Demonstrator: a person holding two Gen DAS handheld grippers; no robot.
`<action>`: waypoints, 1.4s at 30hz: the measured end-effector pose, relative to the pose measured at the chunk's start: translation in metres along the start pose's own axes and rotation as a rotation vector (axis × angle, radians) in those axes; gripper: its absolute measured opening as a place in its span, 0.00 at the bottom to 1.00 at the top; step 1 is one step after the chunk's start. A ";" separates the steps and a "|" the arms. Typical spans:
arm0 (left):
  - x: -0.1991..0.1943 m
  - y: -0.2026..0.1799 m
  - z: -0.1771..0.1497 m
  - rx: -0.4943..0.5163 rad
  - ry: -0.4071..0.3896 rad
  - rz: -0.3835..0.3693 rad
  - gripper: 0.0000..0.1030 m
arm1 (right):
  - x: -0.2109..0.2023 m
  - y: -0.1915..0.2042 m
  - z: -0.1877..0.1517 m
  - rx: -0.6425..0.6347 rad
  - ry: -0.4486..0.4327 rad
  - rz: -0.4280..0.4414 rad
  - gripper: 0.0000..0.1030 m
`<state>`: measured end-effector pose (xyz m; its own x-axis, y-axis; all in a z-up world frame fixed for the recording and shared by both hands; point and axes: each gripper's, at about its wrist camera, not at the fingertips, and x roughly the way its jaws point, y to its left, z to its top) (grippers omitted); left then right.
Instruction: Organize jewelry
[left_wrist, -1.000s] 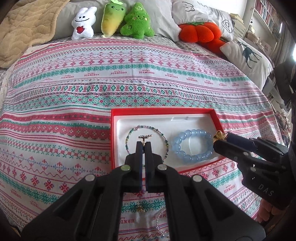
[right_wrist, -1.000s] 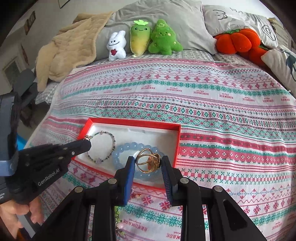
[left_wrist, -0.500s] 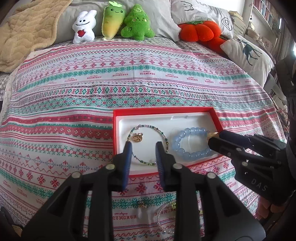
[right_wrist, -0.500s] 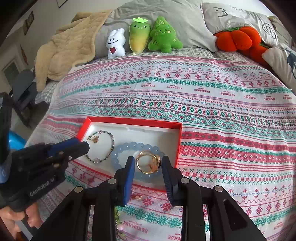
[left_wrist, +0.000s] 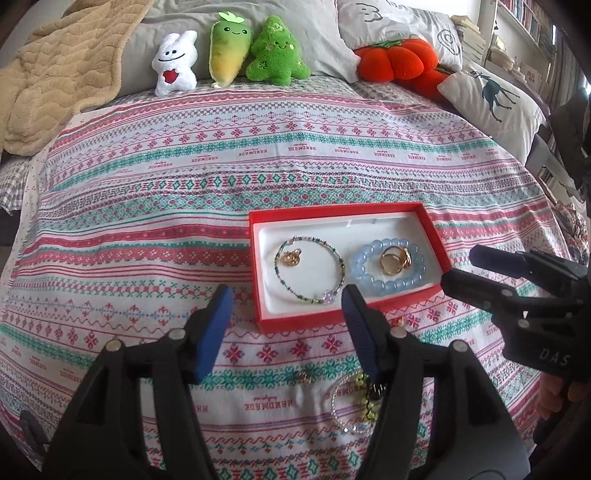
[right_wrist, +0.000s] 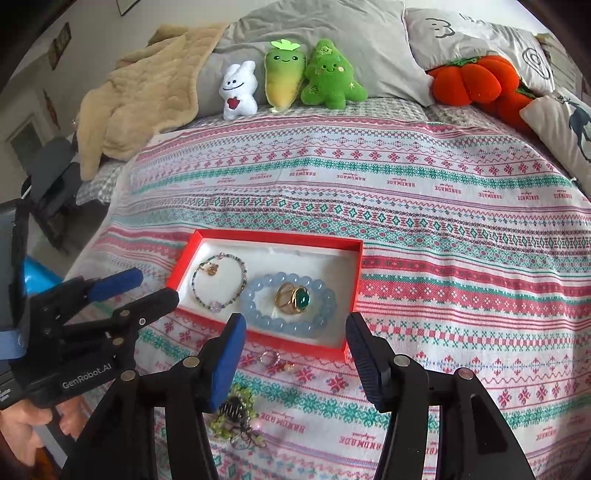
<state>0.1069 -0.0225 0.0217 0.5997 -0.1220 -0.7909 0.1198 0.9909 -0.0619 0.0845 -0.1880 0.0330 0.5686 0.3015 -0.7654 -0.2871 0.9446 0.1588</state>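
Note:
A red jewelry box (left_wrist: 430, 229) (right_wrist: 355, 280) with a white lining lies on the bedspread. In it lie a thin beaded bracelet (left_wrist: 340, 258) (right_wrist: 242, 273) around a small gold charm (left_wrist: 291, 257) (right_wrist: 211, 269), and a blue bead bracelet (left_wrist: 388, 286) (right_wrist: 288, 325) around a gold ring with a green stone (left_wrist: 395, 258) (right_wrist: 295, 298). My left gripper (left_wrist: 286, 314) (right_wrist: 147, 290) is open and empty in front of the box. My right gripper (right_wrist: 295, 350) (left_wrist: 467, 264) is open and empty at the box's near right.
Loose on the bedspread in front of the box lie a small gold piece (left_wrist: 303, 377), small rings (right_wrist: 275, 360), a clear bead bracelet (left_wrist: 338, 406) and a yellow-green beaded piece (right_wrist: 236, 410). Plush toys (left_wrist: 236, 51) and pillows (right_wrist: 332, 22) line the far edge.
Both grippers let go and opened wide. The charm now lies inside the thin bracelet and the ring inside the blue bracelet. Both grippers pulled back from the box.

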 end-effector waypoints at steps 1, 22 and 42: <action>-0.003 0.000 -0.002 0.000 0.005 0.005 0.65 | -0.002 0.001 -0.002 -0.003 0.003 -0.003 0.59; -0.007 -0.003 -0.041 0.006 0.206 0.049 0.80 | -0.030 0.000 -0.038 0.030 0.098 -0.069 0.76; 0.029 -0.003 -0.060 -0.137 0.371 -0.113 0.58 | -0.013 -0.006 -0.052 0.047 0.202 -0.101 0.76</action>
<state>0.0764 -0.0256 -0.0379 0.2596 -0.2260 -0.9389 0.0467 0.9740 -0.2216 0.0384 -0.2043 0.0094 0.4249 0.1778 -0.8876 -0.1978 0.9751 0.1006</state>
